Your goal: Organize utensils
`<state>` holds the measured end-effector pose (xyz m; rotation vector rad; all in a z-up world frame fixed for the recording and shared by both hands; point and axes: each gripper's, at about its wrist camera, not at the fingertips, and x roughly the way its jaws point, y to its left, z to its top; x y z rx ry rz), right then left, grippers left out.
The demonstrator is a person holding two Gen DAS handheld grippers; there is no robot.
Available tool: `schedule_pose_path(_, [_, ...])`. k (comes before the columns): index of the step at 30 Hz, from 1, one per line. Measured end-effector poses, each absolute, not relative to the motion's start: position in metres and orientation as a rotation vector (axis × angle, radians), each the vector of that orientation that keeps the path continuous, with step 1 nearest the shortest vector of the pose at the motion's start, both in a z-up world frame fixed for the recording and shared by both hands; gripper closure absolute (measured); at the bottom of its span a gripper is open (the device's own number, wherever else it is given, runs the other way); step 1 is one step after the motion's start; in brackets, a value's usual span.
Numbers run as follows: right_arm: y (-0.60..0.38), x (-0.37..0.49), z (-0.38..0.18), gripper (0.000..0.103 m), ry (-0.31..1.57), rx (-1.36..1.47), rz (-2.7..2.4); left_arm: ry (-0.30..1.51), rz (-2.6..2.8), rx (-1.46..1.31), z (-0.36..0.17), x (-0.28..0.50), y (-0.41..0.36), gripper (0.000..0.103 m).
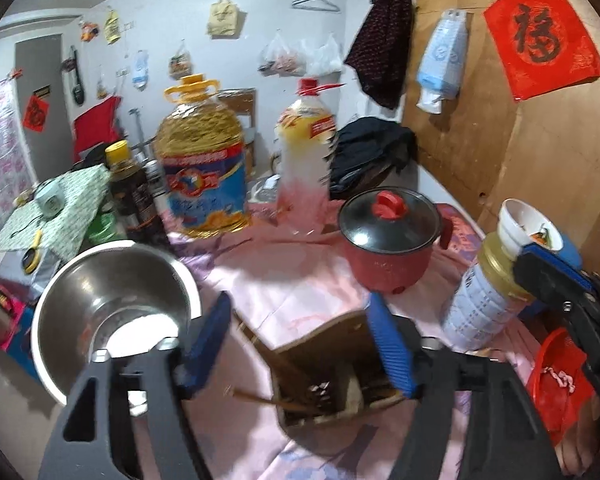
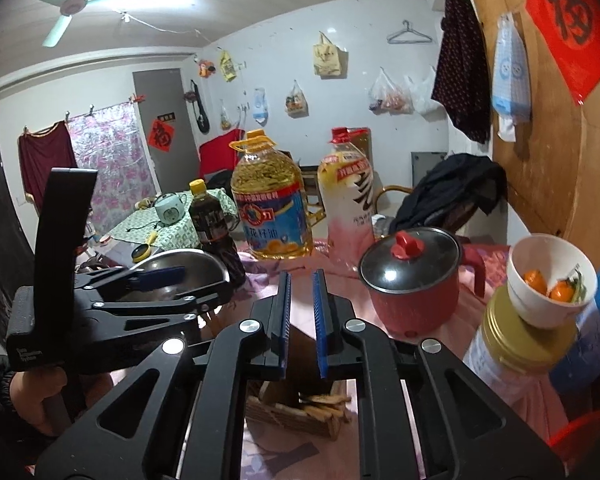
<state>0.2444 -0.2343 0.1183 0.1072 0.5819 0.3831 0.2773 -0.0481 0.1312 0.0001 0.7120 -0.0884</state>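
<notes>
On the pink tablecloth point(image 1: 300, 280), the big oil jug point(image 1: 204, 164) stands well behind my wooden utensil box point(image 1: 332, 380). A steel bowl point(image 1: 112, 304) sits to the box's left, a red pot point(image 1: 388, 248) behind it to the right. The box holds chopsticks point(image 1: 268, 398), a few poking out over its left edge. My left claw point(image 1: 300, 348) hangs wide open above the box, gripping nothing. My right claw point(image 2: 300, 320) shows a narrow gap over the box, nothing between its blue pads point(image 2: 285, 320).
</notes>
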Motion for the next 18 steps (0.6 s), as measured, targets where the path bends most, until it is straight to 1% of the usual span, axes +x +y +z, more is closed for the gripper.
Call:
schedule_pose_path(1, [-0.235, 0.241, 0.118, 0.082, 0.589, 0.111, 0.376, 0.715, -0.07, -0.002, 0.131, 0.271, -0.046, 0.02])
schedule_pose_path(2, [-0.236, 0.238, 0.118, 0.076, 0.593, 0.112, 0.37, 0.718, -0.058, -0.006, 0.131, 0.266, -0.045, 0.015])
schedule_pose_path(4, [-0.237, 0.228, 0.116, 0.068, 0.602, 0.118, 0.352, 0.726, -0.038, -0.017, 0.131, 0.255, -0.041, 0.011])
schedule_pose_path(7, [-0.237, 0.211, 0.116, 0.067, 0.604, 0.111, 0.335, 0.74, -0.023, -0.029, 0.13, 0.236, -0.037, 0.006])
schedule_pose_path(9, [-0.235, 0.199, 0.117, 0.063, 0.605, 0.096, 0.32, 0.744, -0.007, -0.033, 0.13, 0.226, -0.036, 0.006])
schedule_pose_path(14, [-0.232, 0.171, 0.114, 0.045, 0.604, 0.073, 0.304, 0.763, 0.029, -0.057, 0.13, 0.194, -0.031, 0.006])
schedule_pose_path(16, [-0.231, 0.159, 0.111, 0.041, 0.613, 0.063, 0.292, 0.77, 0.039, -0.068, 0.129, 0.184, -0.028, 0.006])
schedule_pose_path(18, [-0.23, 0.153, 0.106, 0.04, 0.638, 0.062, 0.289, 0.773, 0.042, -0.079, 0.127, 0.176, -0.026, 0.006])
